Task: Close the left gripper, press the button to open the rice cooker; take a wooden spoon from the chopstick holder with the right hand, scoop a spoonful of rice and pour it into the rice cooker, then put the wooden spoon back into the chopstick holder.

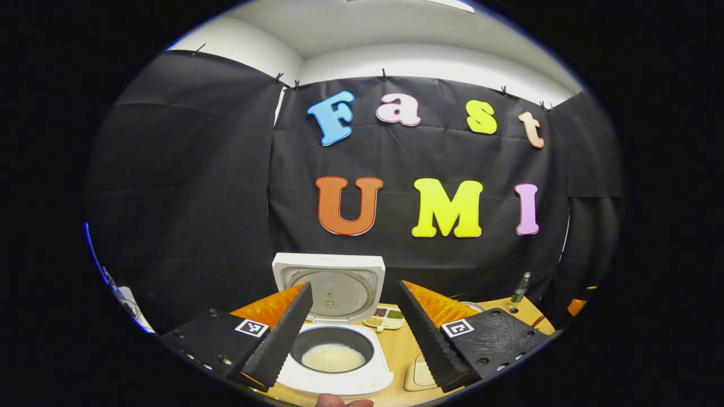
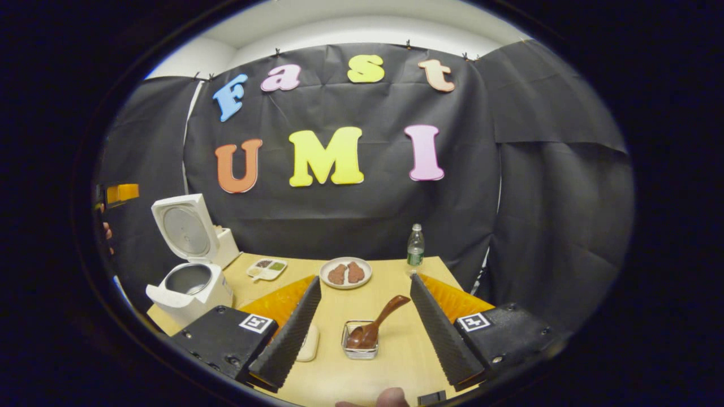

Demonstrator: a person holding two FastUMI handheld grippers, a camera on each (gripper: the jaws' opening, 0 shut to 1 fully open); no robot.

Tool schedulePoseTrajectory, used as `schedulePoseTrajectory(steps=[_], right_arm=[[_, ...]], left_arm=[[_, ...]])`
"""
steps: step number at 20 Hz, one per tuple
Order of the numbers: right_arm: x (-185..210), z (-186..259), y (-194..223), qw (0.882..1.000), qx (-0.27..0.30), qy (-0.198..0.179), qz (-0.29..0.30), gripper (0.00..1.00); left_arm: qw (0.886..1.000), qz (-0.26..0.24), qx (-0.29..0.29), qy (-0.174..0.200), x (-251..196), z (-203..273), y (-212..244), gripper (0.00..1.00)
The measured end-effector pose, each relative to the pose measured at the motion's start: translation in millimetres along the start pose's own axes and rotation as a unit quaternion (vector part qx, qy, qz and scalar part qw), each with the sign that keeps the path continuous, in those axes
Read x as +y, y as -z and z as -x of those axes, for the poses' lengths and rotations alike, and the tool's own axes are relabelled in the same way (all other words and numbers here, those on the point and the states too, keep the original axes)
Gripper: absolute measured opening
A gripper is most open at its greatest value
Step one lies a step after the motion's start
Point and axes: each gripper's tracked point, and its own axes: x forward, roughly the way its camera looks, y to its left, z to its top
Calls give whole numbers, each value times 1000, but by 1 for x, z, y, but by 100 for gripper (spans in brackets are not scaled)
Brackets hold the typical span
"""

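The white rice cooker (image 1: 362, 384) stands close below my left gripper (image 1: 355, 285), lid (image 1: 334, 277) raised upright, white rice (image 1: 332, 357) lying in its dark pot. My left gripper is open, with nothing between its fingers. In the right gripper view the rice cooker (image 2: 192, 294) is at the table's left end. The brown wooden spoon (image 2: 379, 322) leans bowl-down in a small clear holder (image 2: 360, 347) just ahead of my right gripper (image 2: 366, 278). That gripper hangs open above the table, apart from the spoon.
A divided dish of grains (image 2: 267, 268) lies beside the cooker. A white plate with brown pieces (image 2: 345, 273) and a water bottle (image 2: 416, 246) sit at the back. A cream-coloured flat object (image 2: 310, 343) lies left of the holder. The wooden table (image 2: 396, 362) ends at the black cloth.
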Motion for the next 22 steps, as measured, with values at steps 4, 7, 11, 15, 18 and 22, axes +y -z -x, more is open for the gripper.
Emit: schedulePoseTrajectory(steps=[4, 7, 11, 15, 18, 22], right_arm=[[-13, -22, 23, 1000, 19, 3, -13, 100], [-26, -43, 41, 999, 32, 4, -23, 100], [-35, -77, 76, 997, 67, -17, -37, 100], [-43, -115, 114, 991, 107, -31, -72, 100], [-45, -143, 135, 986, 129, -40, -94, 89], [-42, -168, 144, 984, 139, -59, -96, 83]], left_arm=[[1000, 5, -3, -3, -15, 1, 0, 95], [1000, 3, -7, -2, -30, -2, -6, 95], [1000, -2, -6, -8, -41, -2, -16, 95], [1000, -11, -2, -28, -46, -1, -16, 95], [999, -11, 6, -42, -52, 4, -12, 95], [998, -14, 15, -60, -59, 5, -10, 95]])
